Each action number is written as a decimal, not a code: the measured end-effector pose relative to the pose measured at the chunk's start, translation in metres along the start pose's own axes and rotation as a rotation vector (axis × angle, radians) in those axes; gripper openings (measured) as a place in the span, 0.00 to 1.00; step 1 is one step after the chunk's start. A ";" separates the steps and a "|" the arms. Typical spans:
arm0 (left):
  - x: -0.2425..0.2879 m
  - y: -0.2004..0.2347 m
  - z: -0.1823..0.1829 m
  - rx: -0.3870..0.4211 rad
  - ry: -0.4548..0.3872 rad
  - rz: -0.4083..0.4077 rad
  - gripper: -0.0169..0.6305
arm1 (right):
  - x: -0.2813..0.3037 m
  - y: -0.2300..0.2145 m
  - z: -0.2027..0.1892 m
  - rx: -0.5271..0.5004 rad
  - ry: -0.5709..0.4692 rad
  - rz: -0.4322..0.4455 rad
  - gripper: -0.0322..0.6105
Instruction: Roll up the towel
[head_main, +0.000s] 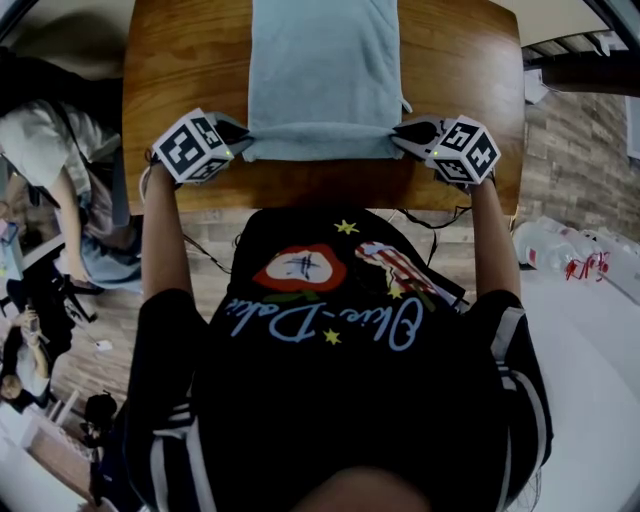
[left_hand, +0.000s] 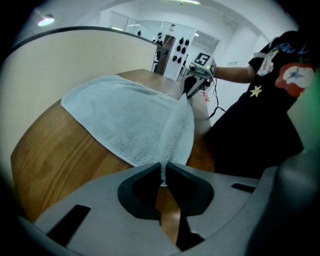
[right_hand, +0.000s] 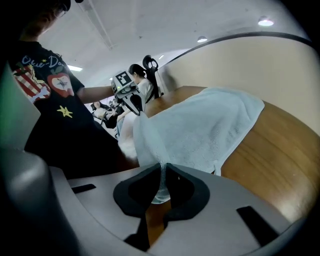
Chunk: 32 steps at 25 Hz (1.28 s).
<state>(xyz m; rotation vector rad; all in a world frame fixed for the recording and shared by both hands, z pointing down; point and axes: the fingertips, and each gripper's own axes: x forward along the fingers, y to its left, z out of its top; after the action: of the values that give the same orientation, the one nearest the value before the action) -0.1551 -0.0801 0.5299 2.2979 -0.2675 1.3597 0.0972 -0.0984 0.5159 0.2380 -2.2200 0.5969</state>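
Your arms reach forward, tools angled down. Left tool (head_main: 238, 148) and right tool (head_main: 402, 135) each clamp narrowly on a near towel (head_main: 325, 70) corner.

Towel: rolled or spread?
Mostly spread: the towel lies flat on the table; only its near edge is lifted, pinched at the corners by left gripper and right gripper.

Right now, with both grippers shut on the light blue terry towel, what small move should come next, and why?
Probably carry the near edge forward over the light blue terry towel, evenly: the left gripper and right gripper pinch its near corners, and the rest lies flat.
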 end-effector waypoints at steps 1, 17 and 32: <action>0.001 0.004 0.001 -0.003 -0.002 0.007 0.07 | 0.001 -0.004 0.001 0.003 -0.001 -0.011 0.09; 0.003 0.062 0.013 0.019 -0.129 0.338 0.29 | 0.011 -0.047 0.000 -0.173 0.084 -0.246 0.24; -0.021 -0.028 -0.007 0.195 -0.166 0.431 0.26 | -0.012 0.033 -0.003 -0.429 0.040 -0.312 0.26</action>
<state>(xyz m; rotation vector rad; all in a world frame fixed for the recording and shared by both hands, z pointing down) -0.1607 -0.0536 0.5068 2.6248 -0.7504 1.4442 0.0955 -0.0680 0.4972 0.3344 -2.1528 -0.0457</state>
